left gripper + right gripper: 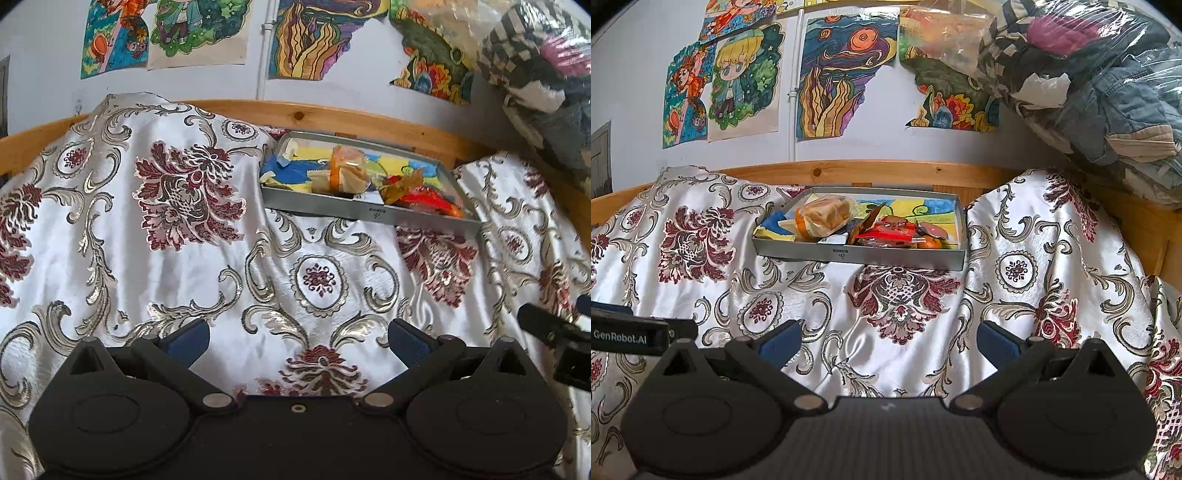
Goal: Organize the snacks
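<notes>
A shallow grey metal tray (373,213) (857,254) lies on the patterned bedspread by the wooden headboard. Inside it are a wrapped bread bun (823,216) (341,173), red and orange snack packets (897,230) (424,197) and a small orange fruit (929,242), over a colourful drawing lining the bottom. My left gripper (297,338) stands open low over the bedspread, well short of the tray, nothing between its fingers. My right gripper (888,338) is open too, empty, facing the tray from a distance. Each gripper shows at the edge of the other's view.
The white, maroon and silver bedspread (147,240) is rumpled into humps left and right of the tray. A wooden headboard rail (886,171) runs behind. Coloured drawings (846,74) hang on the wall. A clear bag of clothes (1108,81) is piled at the upper right.
</notes>
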`<state>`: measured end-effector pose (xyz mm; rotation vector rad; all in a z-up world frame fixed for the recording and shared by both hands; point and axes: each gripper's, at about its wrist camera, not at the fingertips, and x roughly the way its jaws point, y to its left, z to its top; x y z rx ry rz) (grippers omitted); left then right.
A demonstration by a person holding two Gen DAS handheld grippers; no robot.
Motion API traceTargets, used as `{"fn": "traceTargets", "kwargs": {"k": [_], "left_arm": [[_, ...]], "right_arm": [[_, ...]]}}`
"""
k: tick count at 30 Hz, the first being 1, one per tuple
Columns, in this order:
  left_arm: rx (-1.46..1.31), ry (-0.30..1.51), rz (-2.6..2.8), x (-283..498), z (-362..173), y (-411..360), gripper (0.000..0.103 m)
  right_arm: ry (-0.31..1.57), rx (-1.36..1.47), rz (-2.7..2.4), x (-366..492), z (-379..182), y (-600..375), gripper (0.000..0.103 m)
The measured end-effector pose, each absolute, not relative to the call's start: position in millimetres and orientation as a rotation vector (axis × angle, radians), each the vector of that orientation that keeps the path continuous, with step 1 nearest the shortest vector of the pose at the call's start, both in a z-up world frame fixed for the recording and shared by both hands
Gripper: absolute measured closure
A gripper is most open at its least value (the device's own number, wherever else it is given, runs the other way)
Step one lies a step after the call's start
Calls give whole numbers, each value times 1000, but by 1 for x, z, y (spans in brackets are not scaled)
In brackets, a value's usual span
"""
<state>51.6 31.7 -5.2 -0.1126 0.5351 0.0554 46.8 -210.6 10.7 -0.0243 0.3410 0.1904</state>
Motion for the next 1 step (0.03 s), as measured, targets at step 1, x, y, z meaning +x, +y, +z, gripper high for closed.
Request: {"fn": "traceTargets", "kwargs": {"k": [1], "left_arm": [[-110,533,58,51,-5,31,1]], "right_arm": [[341,-24,191,47,11,-211,0]]}}
